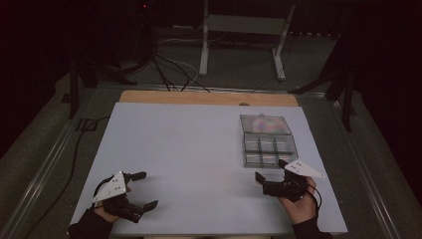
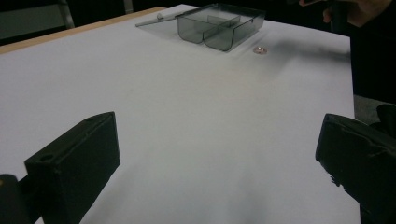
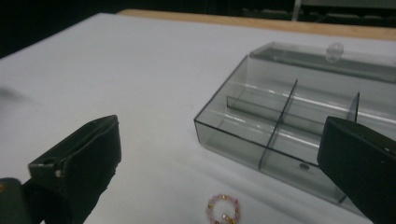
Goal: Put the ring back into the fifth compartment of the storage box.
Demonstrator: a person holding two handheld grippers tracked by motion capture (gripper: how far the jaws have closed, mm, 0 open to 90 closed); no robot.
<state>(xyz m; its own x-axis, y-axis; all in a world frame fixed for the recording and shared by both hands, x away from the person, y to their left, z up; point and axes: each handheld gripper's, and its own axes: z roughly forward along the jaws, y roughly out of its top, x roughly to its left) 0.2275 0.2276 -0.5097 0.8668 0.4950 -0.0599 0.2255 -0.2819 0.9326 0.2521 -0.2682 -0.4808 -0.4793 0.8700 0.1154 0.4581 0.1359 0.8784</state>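
Note:
A clear plastic compartment box (image 1: 268, 149) lies on the right of the white board, its lid (image 1: 264, 124) folded back flat behind it. My right gripper (image 1: 270, 170) is open just in front of the box, with nothing between its jaws. In the right gripper view, a small ring of pink and gold beads (image 3: 223, 210) lies on the board between the open jaws, in front of the box (image 3: 289, 126). A tiny dark item (image 3: 304, 166) sits in a near compartment. My left gripper (image 1: 148, 189) rests open and empty at the board's front left. From the left gripper view, the box (image 2: 219, 28) and bead ring (image 2: 259, 50) are far off.
The white board (image 1: 189, 149) covers a wooden table whose bare back edge (image 1: 209, 97) shows. Beyond it are cables (image 1: 169, 69) and a white stand (image 1: 239, 40) on the floor. The person's right hand (image 2: 345, 11) shows at the top right of the left gripper view.

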